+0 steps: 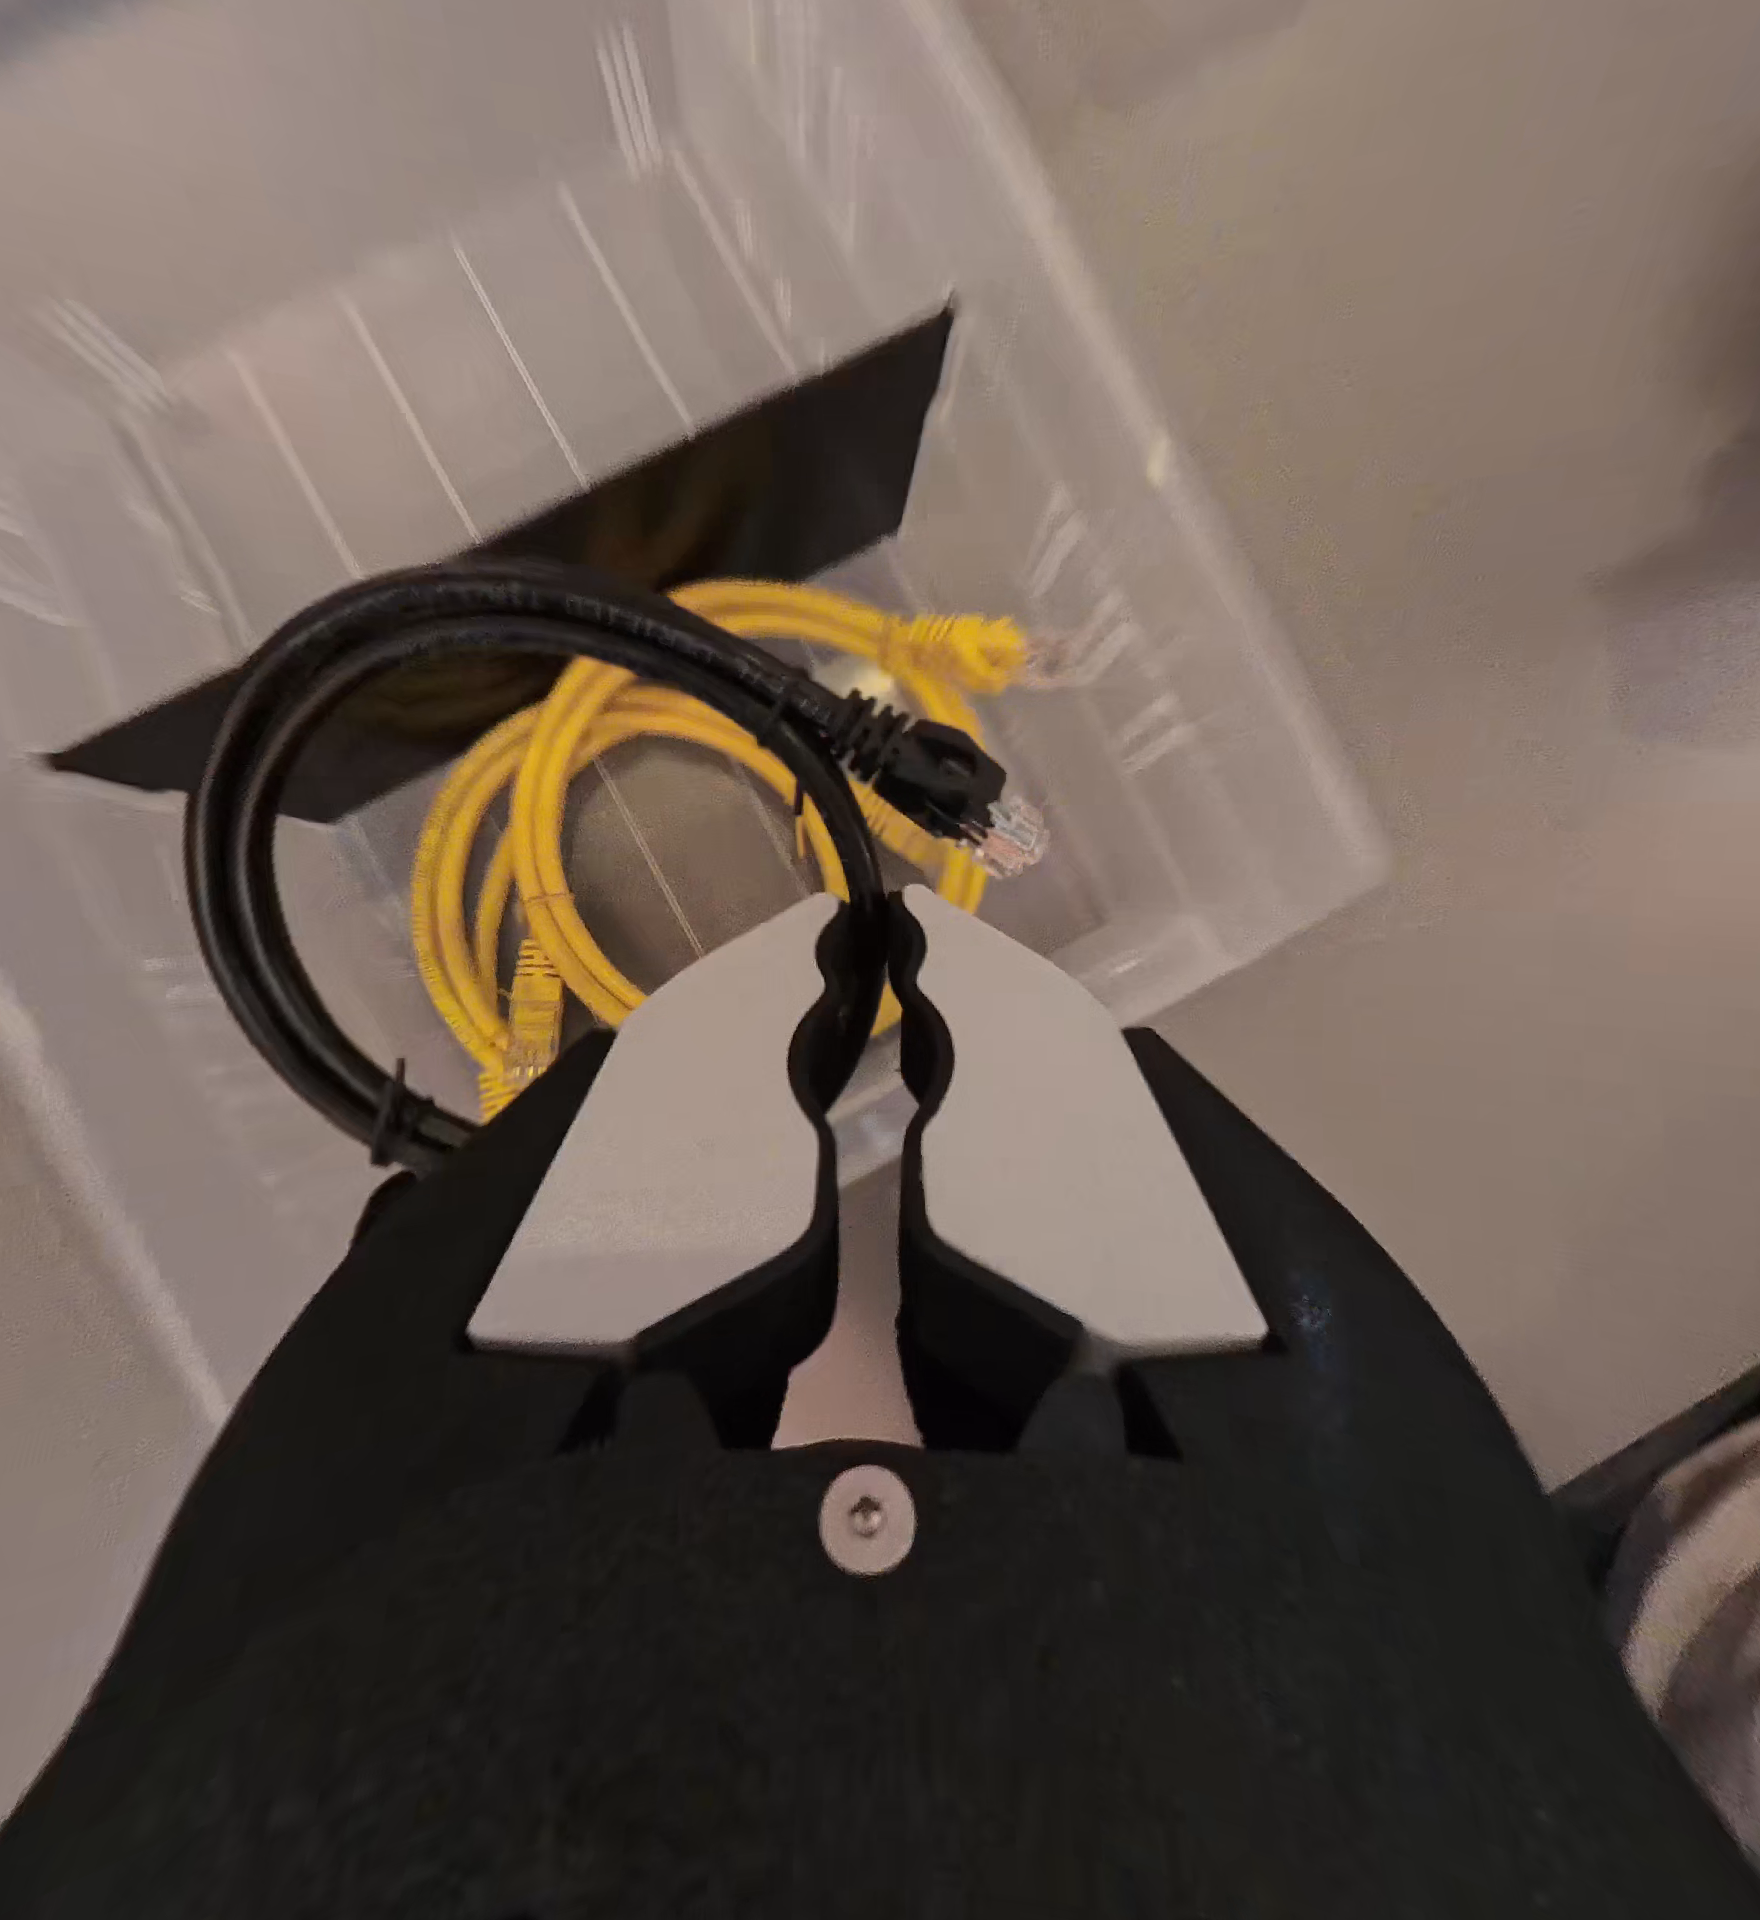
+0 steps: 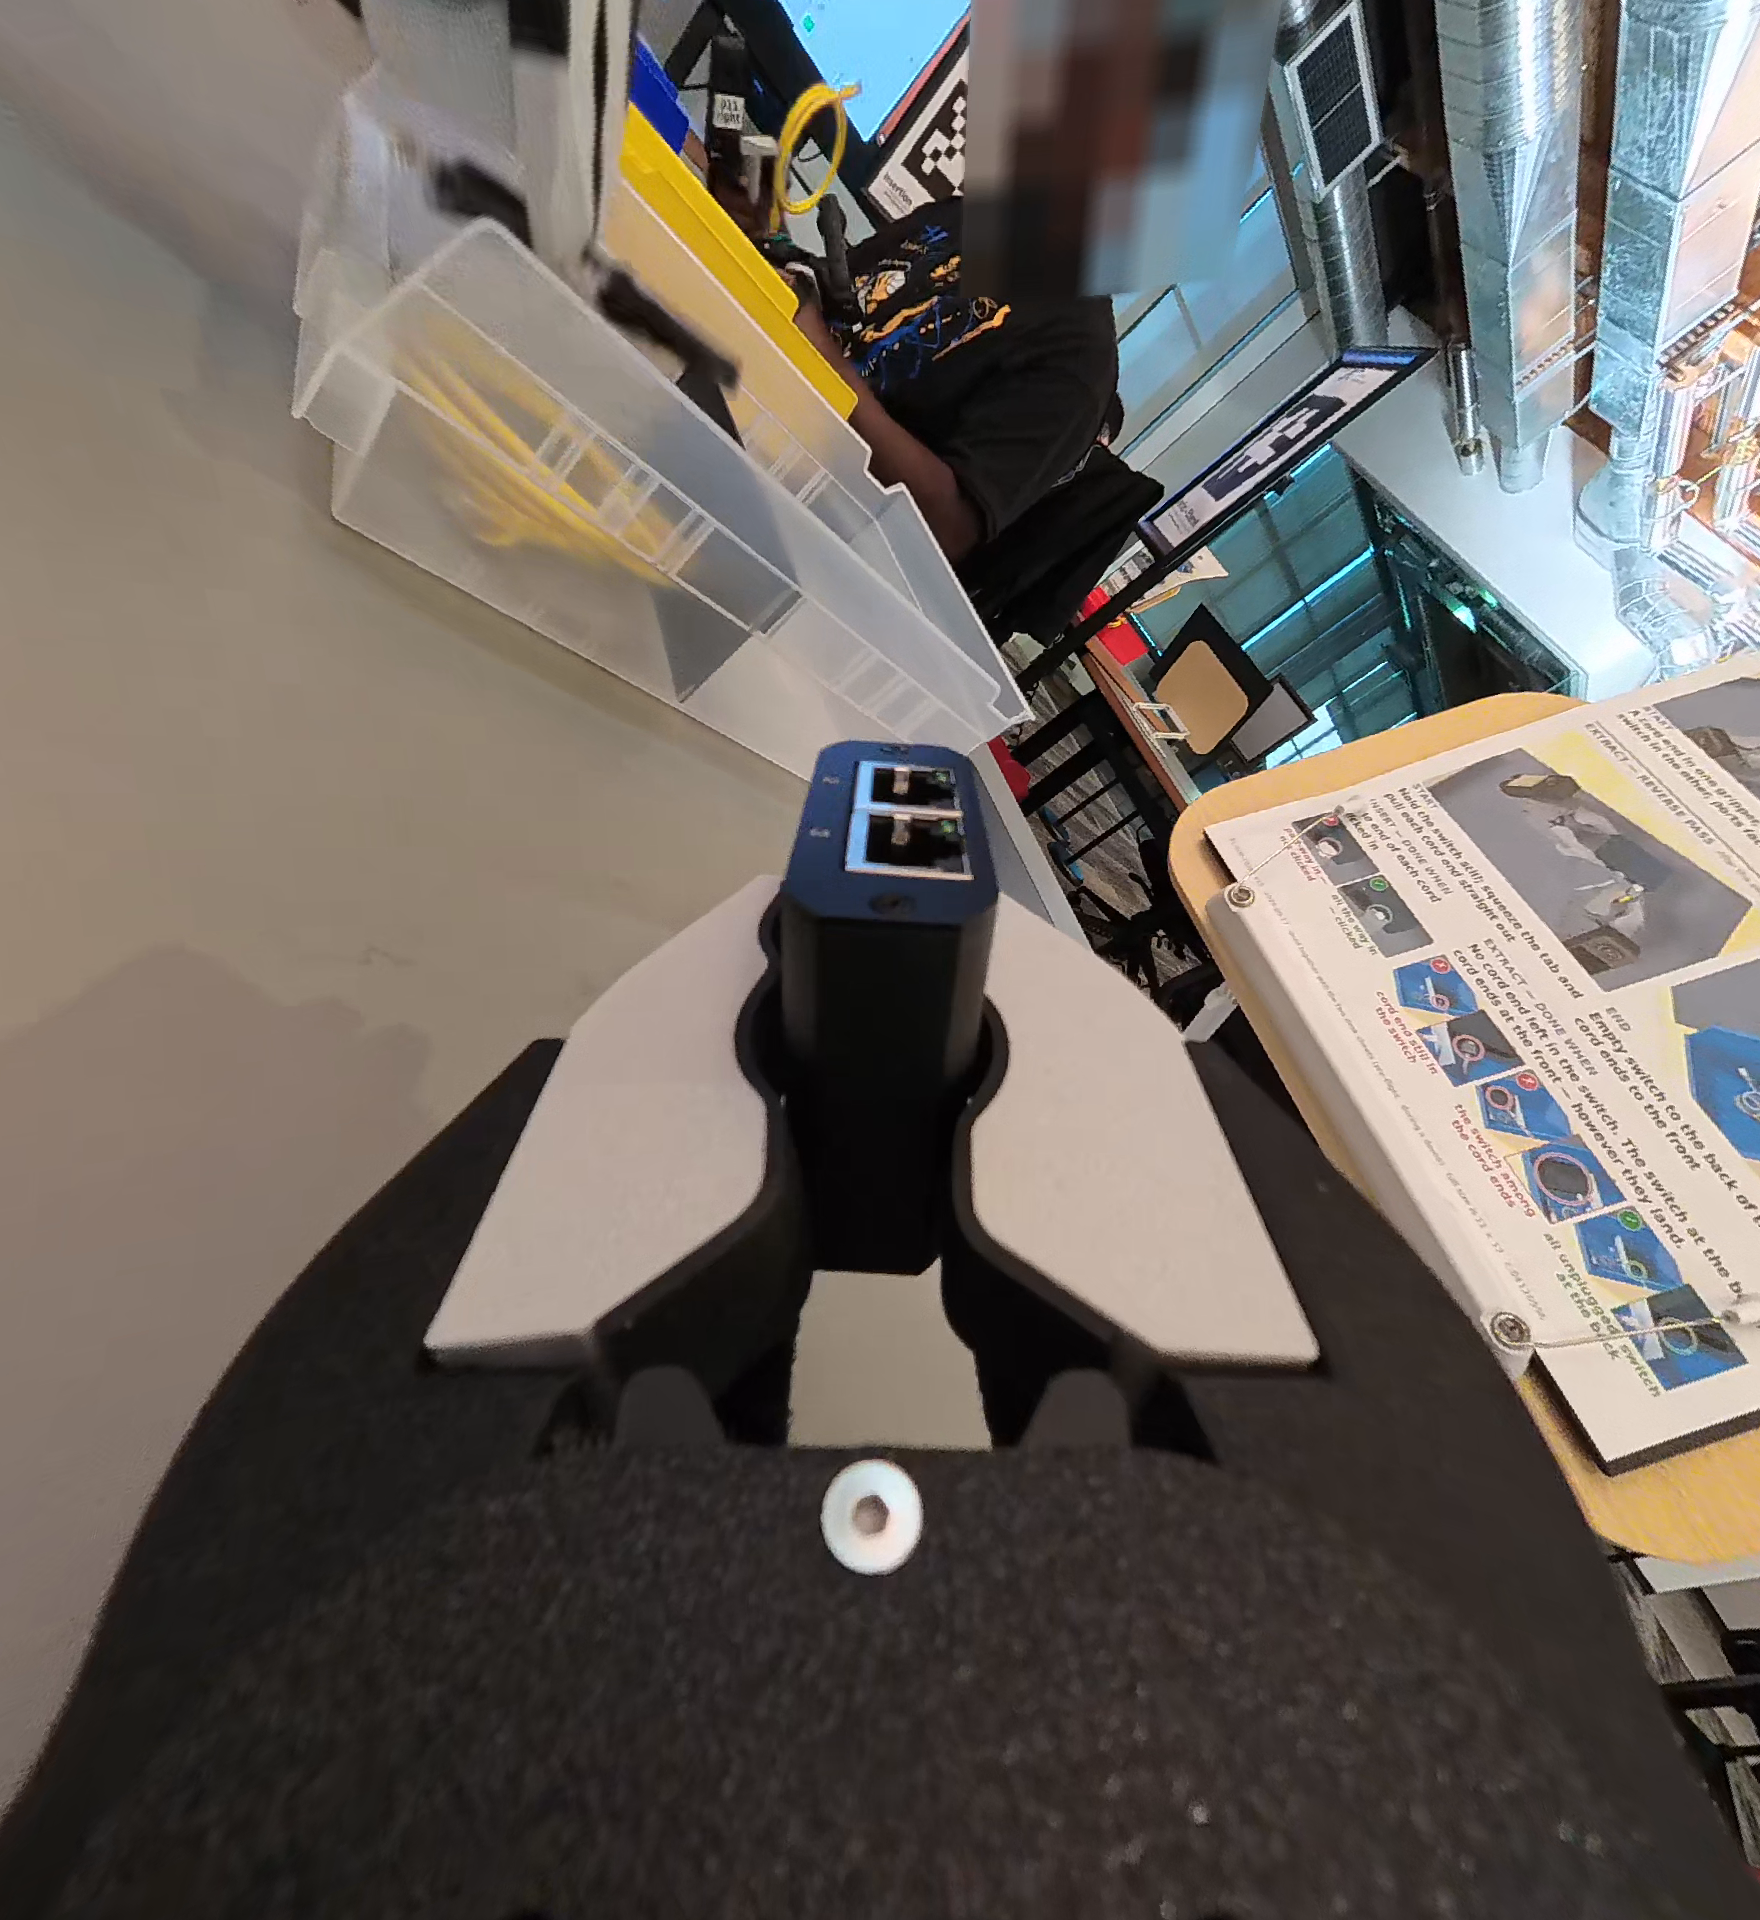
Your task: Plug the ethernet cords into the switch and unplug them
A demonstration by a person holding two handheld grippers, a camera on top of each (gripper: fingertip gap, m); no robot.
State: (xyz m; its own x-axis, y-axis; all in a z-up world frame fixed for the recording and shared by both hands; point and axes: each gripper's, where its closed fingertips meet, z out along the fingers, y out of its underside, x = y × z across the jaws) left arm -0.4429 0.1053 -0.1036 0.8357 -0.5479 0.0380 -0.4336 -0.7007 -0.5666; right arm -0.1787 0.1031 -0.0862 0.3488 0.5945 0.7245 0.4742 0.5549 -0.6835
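The left gripper [image 1: 881, 914] has its jaws closed to a narrow slit on a black cord [image 1: 263, 831], pinching it right at the fingertips. From there the coiled cord arcs up and to the left, and its plug [image 1: 943, 779] with a clear tip sticks out to the right above the fingers. Directly under it lies a clear plastic bin [image 1: 1260, 790] on a pale table [image 1: 1478, 987], holding a coiled yellow cord [image 1: 543, 790] and a dark flat piece [image 1: 751, 468] set against its far side. The bin's walls are smeared by blur, and the black cord's lower end passes out of sight behind the gripper's body.

The right gripper [image 2: 881, 935] clamps a dark blue switch [image 2: 881, 997] between both fingers, its two open ports [image 2: 902, 821] facing away from the camera, nothing plugged in. Beyond it on the table [image 2: 180, 779] stand clear bins [image 2: 543, 499], the yellow cord showing dimly through a wall. To the right a printed instruction sheet [image 2: 1582, 1039] rests on a wooden board [image 2: 1271, 810], cut off by the edge. A seated person [image 2: 1011, 436] in dark clothing is behind the bins.
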